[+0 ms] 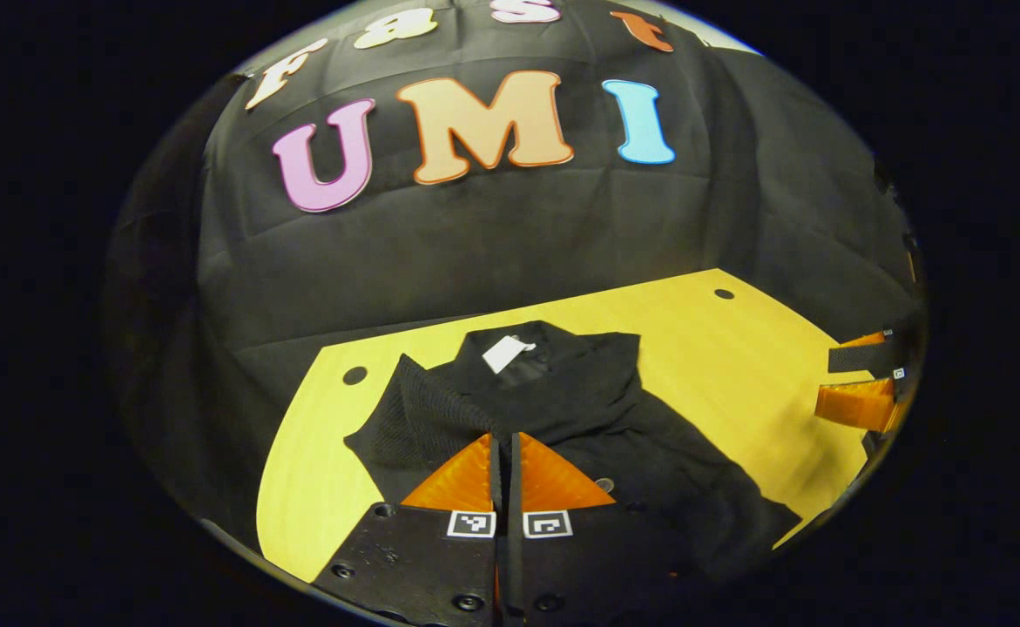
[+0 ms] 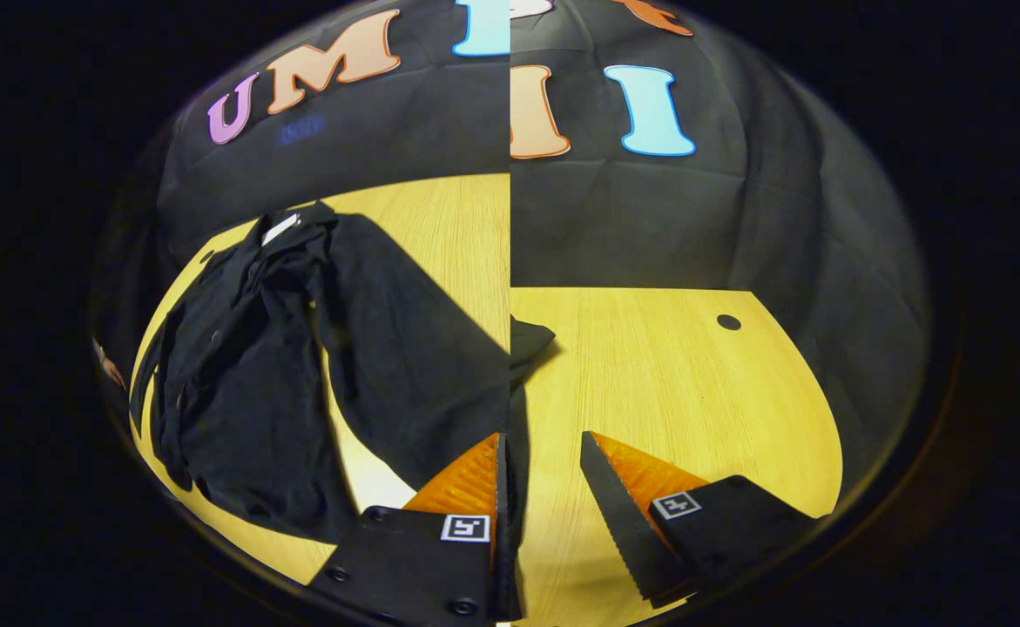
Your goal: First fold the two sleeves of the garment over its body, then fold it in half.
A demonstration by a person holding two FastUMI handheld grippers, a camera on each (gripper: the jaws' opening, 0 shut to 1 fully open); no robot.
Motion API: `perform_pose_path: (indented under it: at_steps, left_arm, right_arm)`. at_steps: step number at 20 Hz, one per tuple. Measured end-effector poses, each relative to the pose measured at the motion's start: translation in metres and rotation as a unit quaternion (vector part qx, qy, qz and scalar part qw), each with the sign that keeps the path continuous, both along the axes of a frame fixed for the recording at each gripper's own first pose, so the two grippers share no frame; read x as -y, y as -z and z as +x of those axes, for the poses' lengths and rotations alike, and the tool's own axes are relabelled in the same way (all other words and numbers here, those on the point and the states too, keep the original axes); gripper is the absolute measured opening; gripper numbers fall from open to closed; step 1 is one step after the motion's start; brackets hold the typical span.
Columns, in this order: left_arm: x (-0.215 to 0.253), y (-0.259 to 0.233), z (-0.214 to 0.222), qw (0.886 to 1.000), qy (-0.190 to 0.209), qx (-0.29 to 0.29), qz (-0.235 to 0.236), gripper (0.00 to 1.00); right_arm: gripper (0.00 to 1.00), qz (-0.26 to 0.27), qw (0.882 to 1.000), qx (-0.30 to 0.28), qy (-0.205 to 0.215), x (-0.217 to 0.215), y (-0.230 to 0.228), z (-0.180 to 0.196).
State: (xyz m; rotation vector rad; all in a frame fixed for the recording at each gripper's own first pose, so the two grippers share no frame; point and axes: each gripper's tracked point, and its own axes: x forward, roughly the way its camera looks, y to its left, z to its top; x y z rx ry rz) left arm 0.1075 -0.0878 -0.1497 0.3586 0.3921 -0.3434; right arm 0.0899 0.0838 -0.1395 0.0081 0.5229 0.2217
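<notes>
A black garment (image 1: 562, 409) lies crumpled on the yellow table (image 1: 736, 348), its collar with a white tag (image 1: 507, 353) at the far side. My left gripper (image 1: 505, 440) hangs over the garment's middle with its fingers pressed together; I cannot tell whether cloth is pinched between them. At the right edge of the left gripper view my right gripper (image 1: 858, 374) stands open, off the cloth. The right gripper view is split into two mismatched halves. Its left half shows the garment (image 2: 248, 374) spread out, and its right half shows the right gripper (image 2: 544, 444) open above bare wood.
The table (image 2: 692, 383) has small dark holes near its far corners (image 1: 724, 293) (image 1: 354, 375) (image 2: 728, 322). Black cloth walls close in behind it and on both sides. Bare wood lies to the right of the garment.
</notes>
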Motion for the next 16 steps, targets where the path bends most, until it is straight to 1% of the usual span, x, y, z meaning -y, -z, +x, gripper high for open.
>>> perform_pose_path:
  at_steps: [3,5,7,9,12,16]
  left_arm:
    - [0.033,-0.010,0.007,1.000,0.022,0.009,-0.017,0.00]
    - [0.054,-0.012,0.013,0.999,0.029,0.004,-0.038,0.00]
    - [0.069,-0.012,0.023,0.998,0.032,0.004,-0.050,0.00]
    - [0.082,-0.004,0.030,0.998,0.037,-0.004,-0.042,0.00]
    - [0.103,0.012,0.035,0.999,0.048,-0.020,-0.018,0.00]
    - [0.138,0.030,0.033,0.997,0.072,-0.034,-0.012,0.00]
  right_arm:
    - [0.53,0.001,1.000,-0.010,0.003,0.010,0.007,-0.005]
    - [0.53,-0.002,1.000,-0.013,0.003,0.019,0.011,-0.009]
    - [0.53,-0.001,1.000,-0.016,0.004,0.030,0.012,-0.013]
    - [0.53,0.004,1.000,-0.016,0.004,0.034,0.012,-0.018]
    - [0.53,0.008,1.000,-0.019,0.000,0.041,0.016,-0.025]
    - [0.53,0.016,0.999,-0.032,-0.002,0.051,0.028,-0.036]
